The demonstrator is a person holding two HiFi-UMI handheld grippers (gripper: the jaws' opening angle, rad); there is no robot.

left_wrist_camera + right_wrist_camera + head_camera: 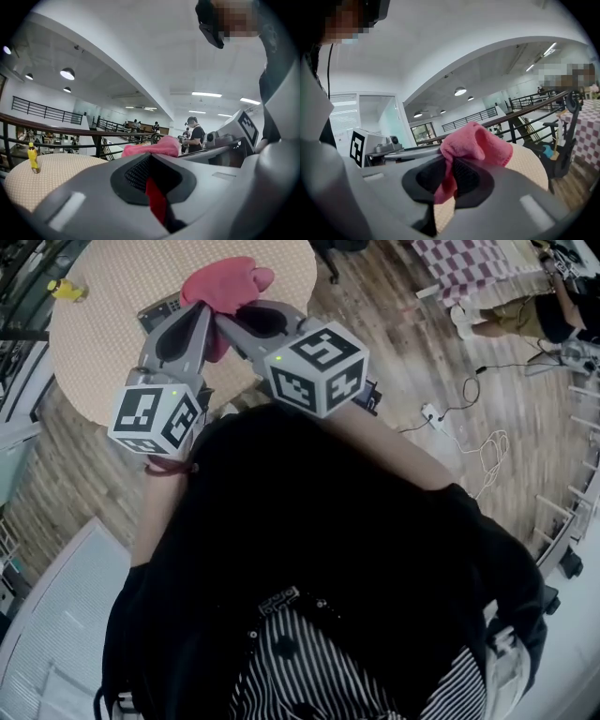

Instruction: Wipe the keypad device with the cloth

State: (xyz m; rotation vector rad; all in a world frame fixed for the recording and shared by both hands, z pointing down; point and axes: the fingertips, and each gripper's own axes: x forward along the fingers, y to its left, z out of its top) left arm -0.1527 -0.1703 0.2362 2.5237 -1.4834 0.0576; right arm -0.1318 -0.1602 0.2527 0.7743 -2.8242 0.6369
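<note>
The pink cloth (pixel 225 282) is bunched above the round beige table (pixel 103 352), with both grippers at it. In the right gripper view my right gripper (pixel 449 180) is shut on the cloth (pixel 476 143), which folds over the pads. My left gripper (pixel 152 185) is shut too, with a red strip of cloth (pixel 157 201) pinched between its pads and the pink bulk (pixel 152 147) beyond. In the head view the left gripper (pixel 204 307) and right gripper (pixel 225 317) meet tip to tip. The dark keypad device (pixel 159 309) lies on the table just left of them, partly hidden.
A small yellow bottle (pixel 66 289) stands at the table's far left edge. A power strip with cables (pixel 433 413) lies on the wooden floor to the right. A person (pixel 525 310) sits by a checkered table (pixel 464 263). A railing (pixel 56 129) runs behind.
</note>
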